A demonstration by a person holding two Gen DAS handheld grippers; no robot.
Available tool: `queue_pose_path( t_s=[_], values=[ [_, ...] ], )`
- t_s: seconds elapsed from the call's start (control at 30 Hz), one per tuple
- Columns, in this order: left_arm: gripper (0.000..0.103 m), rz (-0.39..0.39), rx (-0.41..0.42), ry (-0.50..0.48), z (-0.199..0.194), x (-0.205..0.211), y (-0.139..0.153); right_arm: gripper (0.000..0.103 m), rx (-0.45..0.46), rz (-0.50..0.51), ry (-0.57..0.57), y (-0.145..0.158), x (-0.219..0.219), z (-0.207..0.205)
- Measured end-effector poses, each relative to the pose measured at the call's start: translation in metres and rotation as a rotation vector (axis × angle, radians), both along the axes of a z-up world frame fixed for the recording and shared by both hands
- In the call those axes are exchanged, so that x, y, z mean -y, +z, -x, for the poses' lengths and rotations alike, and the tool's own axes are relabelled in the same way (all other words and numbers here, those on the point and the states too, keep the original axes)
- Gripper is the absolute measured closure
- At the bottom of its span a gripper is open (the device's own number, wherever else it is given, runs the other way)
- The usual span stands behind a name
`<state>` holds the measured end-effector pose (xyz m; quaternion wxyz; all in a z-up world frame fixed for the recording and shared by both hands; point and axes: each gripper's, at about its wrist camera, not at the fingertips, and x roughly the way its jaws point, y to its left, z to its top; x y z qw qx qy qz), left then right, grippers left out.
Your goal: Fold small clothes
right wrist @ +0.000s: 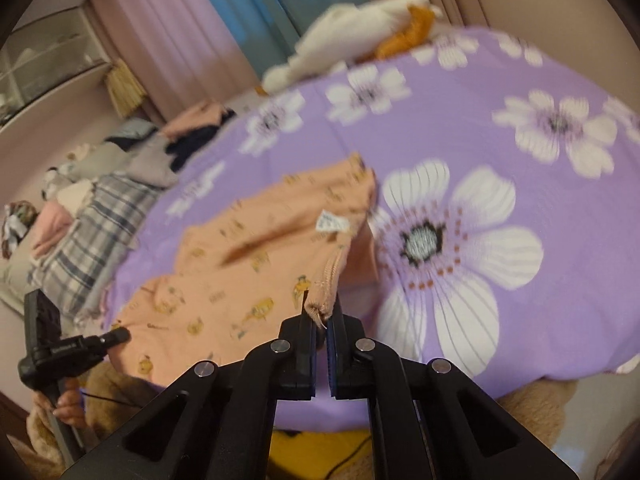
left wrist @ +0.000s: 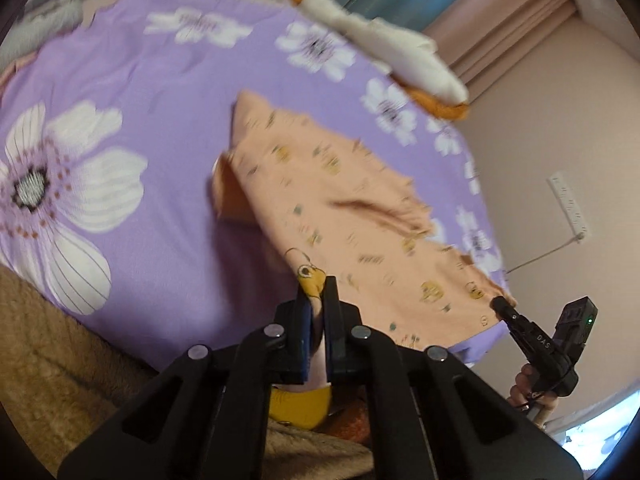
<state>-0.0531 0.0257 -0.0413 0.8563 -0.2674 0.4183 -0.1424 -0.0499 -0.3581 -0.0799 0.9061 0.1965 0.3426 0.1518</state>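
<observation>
A small peach garment (left wrist: 340,200) printed with yellow cartoon figures lies partly lifted over the purple flowered bedsheet (left wrist: 152,120). My left gripper (left wrist: 316,300) is shut on the garment's near edge. My right gripper (right wrist: 320,314) is shut on a ribbed corner of the same garment (right wrist: 248,248). A white label (right wrist: 332,222) shows on the folded-over part. In the left wrist view the right gripper (left wrist: 499,303) pinches the garment's right corner. In the right wrist view the left gripper (right wrist: 122,334) holds the left corner. The cloth hangs stretched between both grippers.
A white and orange plush toy (right wrist: 360,28) lies at the bed's far edge. Piled clothes and a plaid cloth (right wrist: 100,216) sit at the left. A brown fuzzy blanket (left wrist: 48,360) borders the near side. A power strip (left wrist: 570,208) hangs on the wall.
</observation>
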Motion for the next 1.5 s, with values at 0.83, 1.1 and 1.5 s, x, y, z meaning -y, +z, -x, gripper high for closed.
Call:
queue_pose_path(
  t_s=[0.83, 1.1, 1.5],
  values=[
    [0.099, -0.011, 0.055, 0.001, 0.027, -0.023, 0.037, 0.098, 0.094, -0.045, -0.026, 0.028, 0.007, 0.026],
    [0.099, -0.034, 0.064, 0.025, -0.024, -0.025, 0.038, 0.098, 0.085, 0.011, -0.065, 0.028, 0.0, -0.024],
    [0.098, -0.044, 0.061, 0.025, -0.094, -0.024, 0.044, 0.098, 0.068, 0.035, -0.094, 0.033, -0.009, -0.08]
  ],
)
